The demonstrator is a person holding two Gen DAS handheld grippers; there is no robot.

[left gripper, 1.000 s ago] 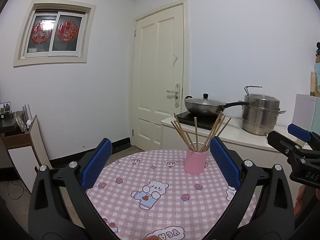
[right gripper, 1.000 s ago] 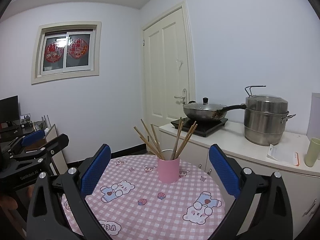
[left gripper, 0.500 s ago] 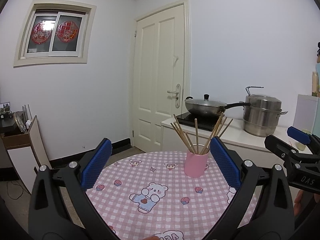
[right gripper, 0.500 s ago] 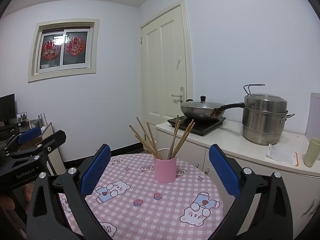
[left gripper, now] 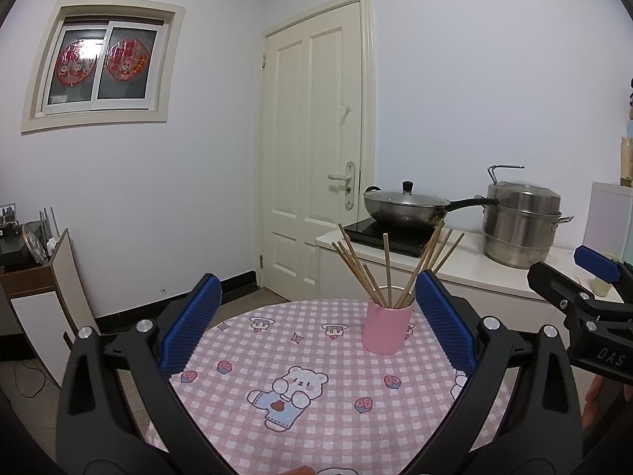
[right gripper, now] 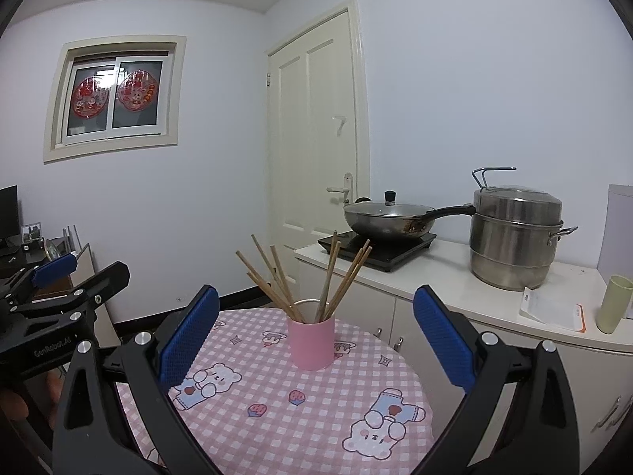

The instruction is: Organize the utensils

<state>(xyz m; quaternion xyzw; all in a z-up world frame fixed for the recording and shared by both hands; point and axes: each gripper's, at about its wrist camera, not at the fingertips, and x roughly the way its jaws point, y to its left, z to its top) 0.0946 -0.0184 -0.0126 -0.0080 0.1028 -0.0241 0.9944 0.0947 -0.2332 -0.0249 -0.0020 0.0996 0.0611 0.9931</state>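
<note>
A pink cup (left gripper: 387, 329) (right gripper: 311, 342) stands upright on the round table with the pink checked cloth (left gripper: 316, 407) (right gripper: 277, 427). Several wooden chopsticks (left gripper: 358, 269) (right gripper: 273, 277) fan out of it. My left gripper (left gripper: 316, 326) is open, held above the near side of the table, short of the cup, nothing between its blue pads. My right gripper (right gripper: 314, 332) is open too, with the cup seen between its fingers but farther off. Each gripper shows at the edge of the other's view: the right gripper (left gripper: 593, 277), the left gripper (right gripper: 59, 277).
A white counter (right gripper: 455, 297) stands behind the table with a lidded wok (right gripper: 389, 219) on a black cooktop, a steel steamer pot (right gripper: 514, 233), a paper slip and a pale green cup (right gripper: 613, 304). A closed door (left gripper: 316, 158) is beyond. A low cabinet (left gripper: 35, 277) stands at left.
Both views have shifted slightly; the cup and table sit a little lower and farther in frame, as both grippers rose or drew back. Both grippers stay open.
</note>
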